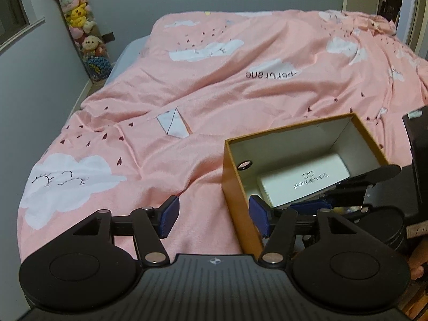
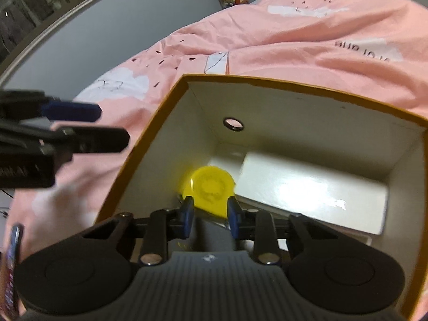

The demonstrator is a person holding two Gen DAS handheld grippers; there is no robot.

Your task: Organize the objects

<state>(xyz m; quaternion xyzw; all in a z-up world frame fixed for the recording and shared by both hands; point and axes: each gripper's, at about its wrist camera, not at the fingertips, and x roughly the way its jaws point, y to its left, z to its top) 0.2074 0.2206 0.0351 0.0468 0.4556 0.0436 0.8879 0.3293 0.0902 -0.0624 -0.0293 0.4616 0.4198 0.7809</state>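
An open orange box with a white inside stands on the pink bed cover. A white case lies on its floor. My left gripper is open and straddles the box's near left wall, one pad outside and one inside, neither pressing. Its blue fingertip shows at the left of the right wrist view. My right gripper reaches down into the box, its pads closed against a yellow round object beside the case.
The pink cloud-print duvet covers the whole bed. A column of plush toys stands in the far left corner by the grey wall. A dark object sits right of the box. A metal-rimmed hole pierces the box's far wall.
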